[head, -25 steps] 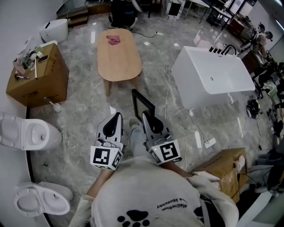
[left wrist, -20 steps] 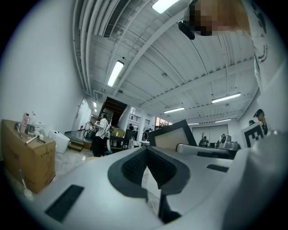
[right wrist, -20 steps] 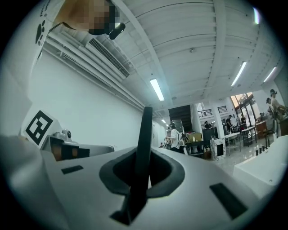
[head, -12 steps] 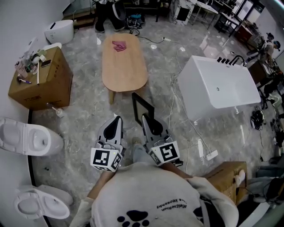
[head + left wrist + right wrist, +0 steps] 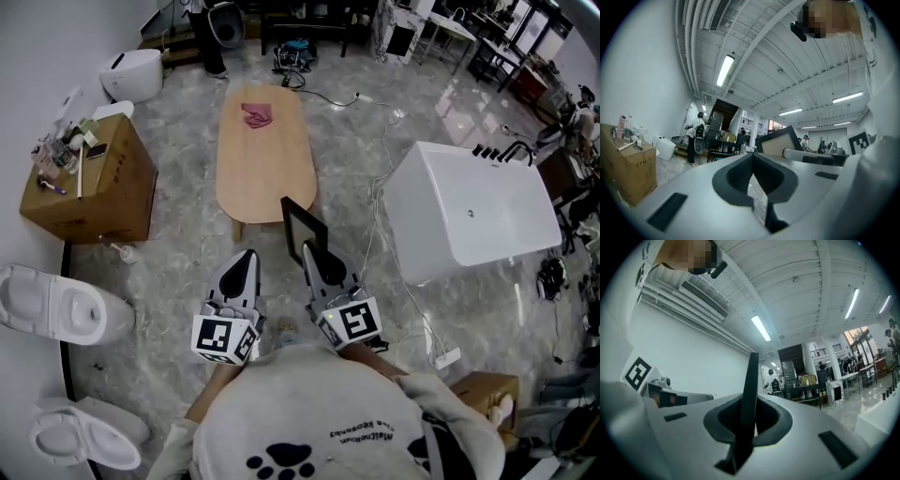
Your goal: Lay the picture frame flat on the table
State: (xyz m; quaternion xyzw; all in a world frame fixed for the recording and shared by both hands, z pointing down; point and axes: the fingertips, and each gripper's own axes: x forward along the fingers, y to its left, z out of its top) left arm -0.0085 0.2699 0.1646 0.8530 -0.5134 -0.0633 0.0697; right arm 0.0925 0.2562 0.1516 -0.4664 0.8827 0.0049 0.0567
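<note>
A black picture frame stands upright on edge in my right gripper, which is shut on its lower part. In the right gripper view the frame shows edge-on as a dark bar rising out of the closed jaws. My left gripper is held beside it, shut with nothing in it; its jaws meet, and the frame shows to their right. The oval wooden table lies just ahead of both grippers, its near end right past the frame's top.
A pink cloth lies at the table's far end. A white bathtub stands to the right, with cables on the floor beside it. A cardboard box with small items and two toilets are at the left. People stand at the back.
The person has walked forward. The table has come closer, its near end now just beyond the frame. Both grippers keep their pose, the right still shut on the frame.
</note>
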